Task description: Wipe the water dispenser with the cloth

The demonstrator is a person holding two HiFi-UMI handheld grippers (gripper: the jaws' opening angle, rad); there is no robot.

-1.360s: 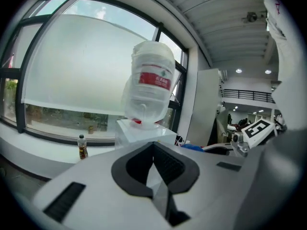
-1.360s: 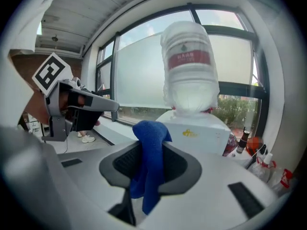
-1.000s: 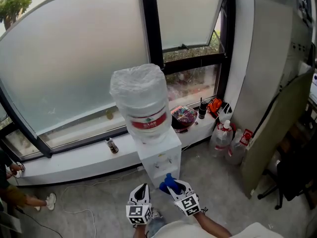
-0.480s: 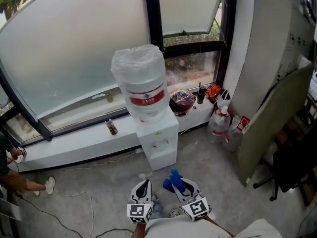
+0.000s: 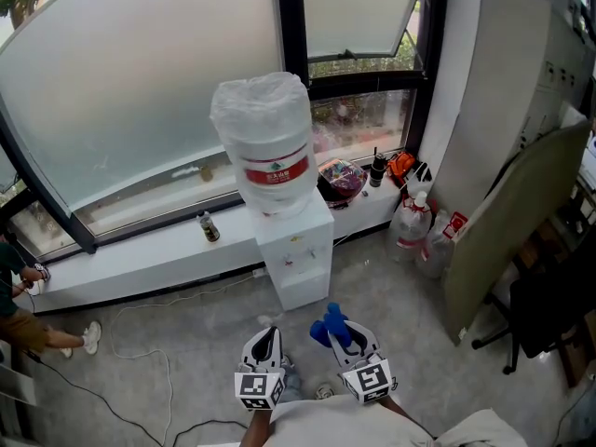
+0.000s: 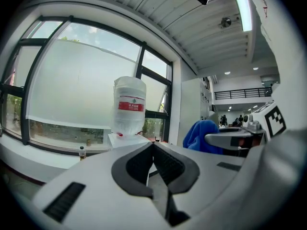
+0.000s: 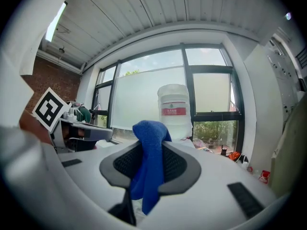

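Carries the left gripper [image 5: 265, 342] low and aimed forward, jaws pressed together on nothing, probably parked as the spare hand. Just right of it, pinches the blue cloth [image 7: 149, 161] in the right gripper [image 5: 343, 337], clamped mid-fold with a tuft above the tips and a tail hanging below, ready as a wiping pad. Stands well back from the water dispenser [image 5: 296, 248], set against the window ledge with its bottle [image 5: 264, 153] on top: straight ahead, beyond both tongs, roughly between them, touching neither.
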